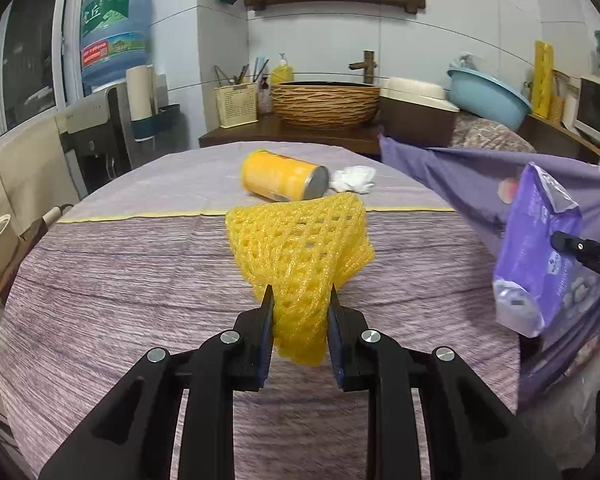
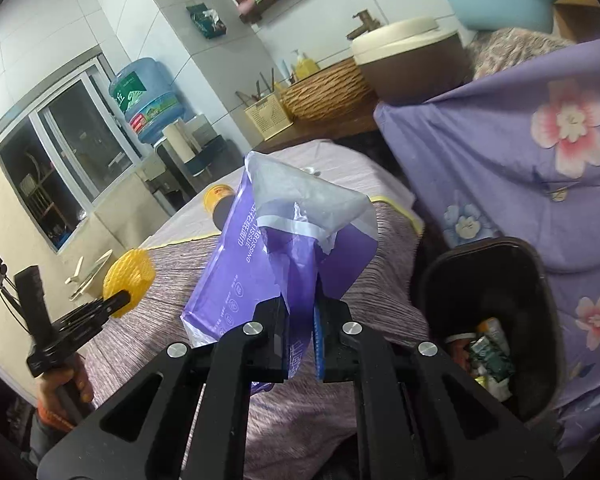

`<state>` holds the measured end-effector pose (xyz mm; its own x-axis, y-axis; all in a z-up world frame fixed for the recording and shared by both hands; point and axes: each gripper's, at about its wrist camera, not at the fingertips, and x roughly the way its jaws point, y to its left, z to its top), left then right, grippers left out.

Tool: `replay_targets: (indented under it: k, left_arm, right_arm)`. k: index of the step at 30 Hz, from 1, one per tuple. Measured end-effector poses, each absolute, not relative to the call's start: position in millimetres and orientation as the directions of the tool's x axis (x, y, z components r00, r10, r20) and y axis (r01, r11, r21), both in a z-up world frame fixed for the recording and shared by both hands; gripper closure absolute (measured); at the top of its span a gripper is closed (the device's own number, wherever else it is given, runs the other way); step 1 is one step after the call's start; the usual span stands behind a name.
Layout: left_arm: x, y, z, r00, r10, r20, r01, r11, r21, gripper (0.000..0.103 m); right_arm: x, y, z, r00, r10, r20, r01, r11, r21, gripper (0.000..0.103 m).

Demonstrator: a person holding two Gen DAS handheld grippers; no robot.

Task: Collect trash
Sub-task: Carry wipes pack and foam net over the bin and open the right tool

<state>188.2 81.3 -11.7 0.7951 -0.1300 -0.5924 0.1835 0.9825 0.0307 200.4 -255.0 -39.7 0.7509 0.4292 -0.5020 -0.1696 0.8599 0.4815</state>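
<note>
Your left gripper [image 1: 300, 292] has its jaws clamped on the yellow foam net [image 1: 304, 248], lifted above the counter [image 1: 120, 280], its long axis running forward and up from the jaws. Your right gripper [image 2: 302, 300] pinches the purple tissue wrapper [image 2: 268, 256], which stands upward, beside the black bin [image 2: 540, 320]. The yellow can [image 1: 284, 176] lies on its side.

Yellow foam fruit net [image 1: 300, 256], crumpled and flattened, lifted clear of the tablecloth near the middle of the table. Purple tissue wrapper [image 2: 284, 256], empty, its torn clear end uppermost, raised at the right edge. Yellow can [image 1: 284, 176] on its side at the far middle, metal end facing right. Crumpled white tissue [image 1: 354, 179] touching the can's right end. Black bin [image 2: 496, 320] right of the table, already containing rubbish.
</note>
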Motion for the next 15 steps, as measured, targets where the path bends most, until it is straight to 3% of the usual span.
replay_targets:
  k: [15]
  left_arm:
    - [164.5,-32.6,-23.6,0.738,-0.352,-0.576,0.402,0.915,-0.043,0.079]
  right_arm:
    - [146.9,-352.7,-56.0,0.819,0.171,-0.547,0.073,0.916,0.395,0.094]
